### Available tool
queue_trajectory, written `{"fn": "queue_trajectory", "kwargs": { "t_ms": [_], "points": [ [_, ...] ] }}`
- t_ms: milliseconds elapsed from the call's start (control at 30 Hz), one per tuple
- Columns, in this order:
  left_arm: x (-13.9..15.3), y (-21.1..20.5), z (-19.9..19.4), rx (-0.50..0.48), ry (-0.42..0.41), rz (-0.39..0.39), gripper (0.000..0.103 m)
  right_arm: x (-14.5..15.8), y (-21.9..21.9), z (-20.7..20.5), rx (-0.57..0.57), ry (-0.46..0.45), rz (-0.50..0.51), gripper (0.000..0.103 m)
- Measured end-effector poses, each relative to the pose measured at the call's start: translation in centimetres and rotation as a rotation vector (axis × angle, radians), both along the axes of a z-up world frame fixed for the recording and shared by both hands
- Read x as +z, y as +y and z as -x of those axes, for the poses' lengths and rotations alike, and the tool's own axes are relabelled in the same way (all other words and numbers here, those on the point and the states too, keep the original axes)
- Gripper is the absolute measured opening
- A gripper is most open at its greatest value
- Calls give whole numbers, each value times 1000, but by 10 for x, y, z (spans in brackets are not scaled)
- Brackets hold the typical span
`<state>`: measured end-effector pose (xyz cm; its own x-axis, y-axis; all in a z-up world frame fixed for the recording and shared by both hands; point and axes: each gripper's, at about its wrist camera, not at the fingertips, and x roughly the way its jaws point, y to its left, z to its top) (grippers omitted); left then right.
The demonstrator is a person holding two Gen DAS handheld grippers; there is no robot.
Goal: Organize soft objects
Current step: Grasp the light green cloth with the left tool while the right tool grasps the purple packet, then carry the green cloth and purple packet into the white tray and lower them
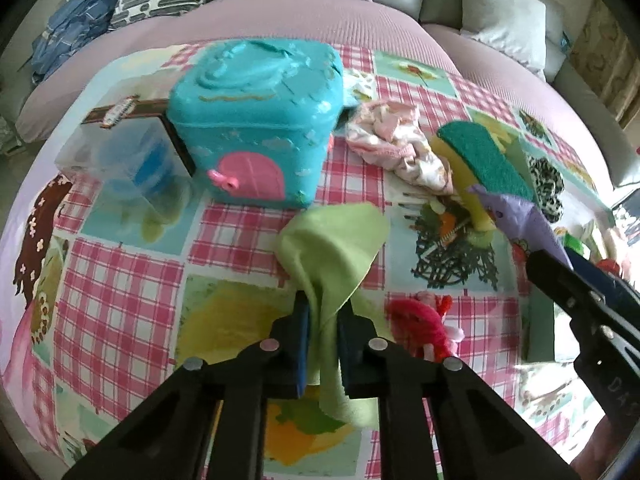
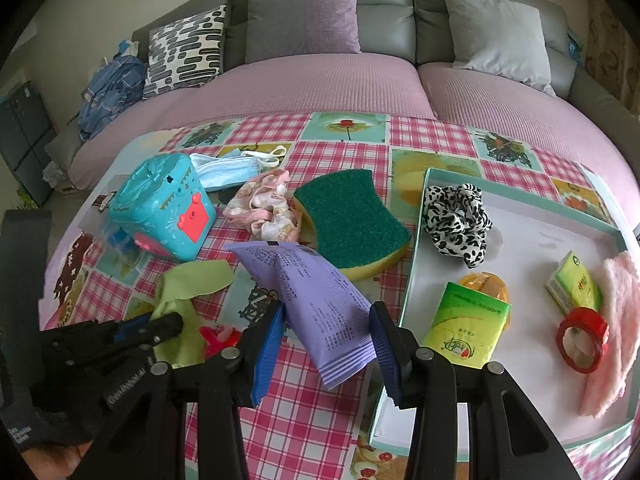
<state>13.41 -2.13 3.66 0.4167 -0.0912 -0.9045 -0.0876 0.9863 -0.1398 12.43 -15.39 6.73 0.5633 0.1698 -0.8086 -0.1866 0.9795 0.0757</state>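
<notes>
Bare checked cloth [image 2: 304, 412] near front, teal box [image 2: 160, 208] blocking left, sponge [image 2: 352, 220] mid-table, tray [image 2: 416, 272] right.

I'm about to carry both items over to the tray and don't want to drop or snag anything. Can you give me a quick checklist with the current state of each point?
1. Left gripper shut on the green cloth: ok, cloth is pinched between the pads.
2. Cloth clear of the table: not ok, its tail hangs low beside the red yarn toy.
3. Right gripper holding the purple packet: ok, the packet sits between the pads and is lifted.
4. Free space in the tray: ok, bare floor shows in the middle.
5. Packet clear of the sponge: cannot tell, they overlap in view.
</notes>
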Motion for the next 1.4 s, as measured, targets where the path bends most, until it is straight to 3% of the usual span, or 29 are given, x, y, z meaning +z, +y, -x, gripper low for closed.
{"fn": "queue_trajectory", "kwargs": {
  "t_ms": [433, 833, 1100, 1400],
  "points": [
    [43, 33, 17, 38, -123, -5, 12, 17, -8, 9, -7, -48, -9, 46],
    [63, 22, 20, 6, -184, -39, 12, 34, -34, 14, -71, -91, -18, 46],
    [81, -2, 15, -43, -214, -85, 12, 46, -86, 15, -200, -117, -31, 46],
    [113, -56, 2, -145, -282, -104, 12, 57, -170, 27, -426, -134, -47, 46]
  ]
}}
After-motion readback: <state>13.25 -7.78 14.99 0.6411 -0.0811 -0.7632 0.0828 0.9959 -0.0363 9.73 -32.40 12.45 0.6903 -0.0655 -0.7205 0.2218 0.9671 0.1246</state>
